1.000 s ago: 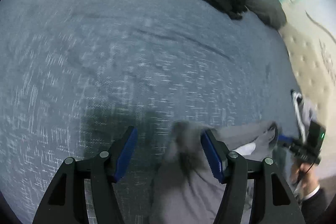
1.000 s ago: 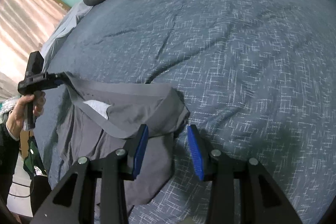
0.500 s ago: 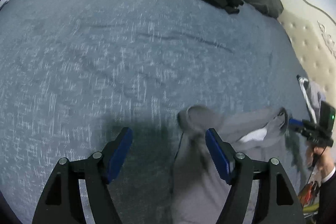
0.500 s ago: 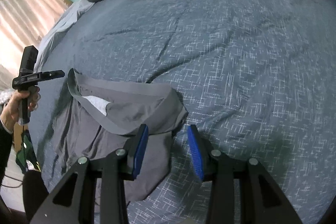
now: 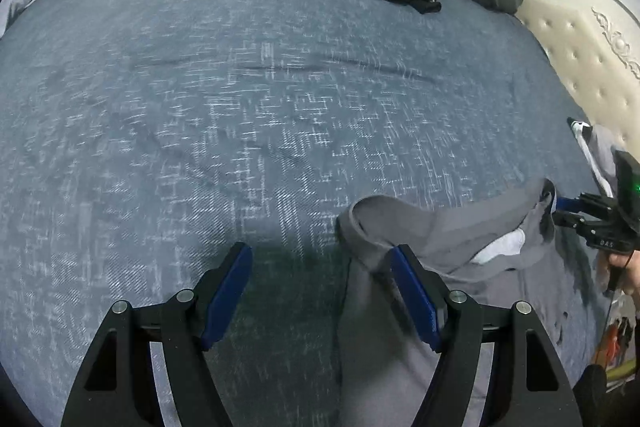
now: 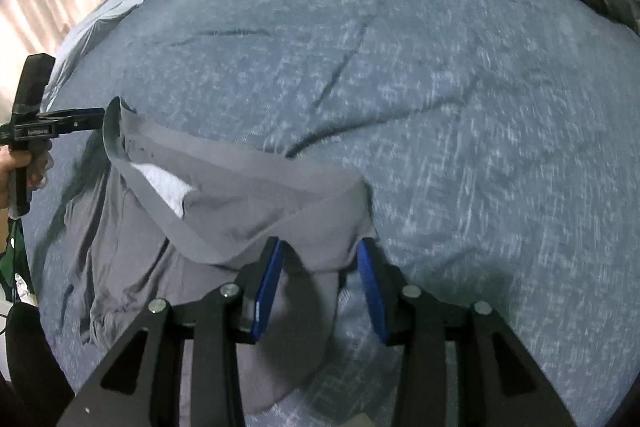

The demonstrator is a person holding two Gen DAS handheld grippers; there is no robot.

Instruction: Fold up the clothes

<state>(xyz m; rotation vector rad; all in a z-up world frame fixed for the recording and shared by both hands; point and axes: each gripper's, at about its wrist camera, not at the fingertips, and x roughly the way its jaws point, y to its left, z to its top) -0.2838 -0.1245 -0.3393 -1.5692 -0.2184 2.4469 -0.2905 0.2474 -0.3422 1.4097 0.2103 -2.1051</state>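
- Grey soft-knit garment with a broad elastic waistband lay on the blue-grey woven bed cover, waistband end raised, the rest spread flat toward the near edge.
- Step in hand, by judgement: taking both waistband corners ready for a fold.
- To do it well, each set of pads should close on the band itself, both layers together, at matching points, and lift evenly so the cloth hangs square.
- Left gripper stood wide open, holding nothing; the band's corner lay just ahead of its right-hand pad.
- Right gripper was parted to a moderate gap, with the other corner's fabric between the pads but apparently not clamped.
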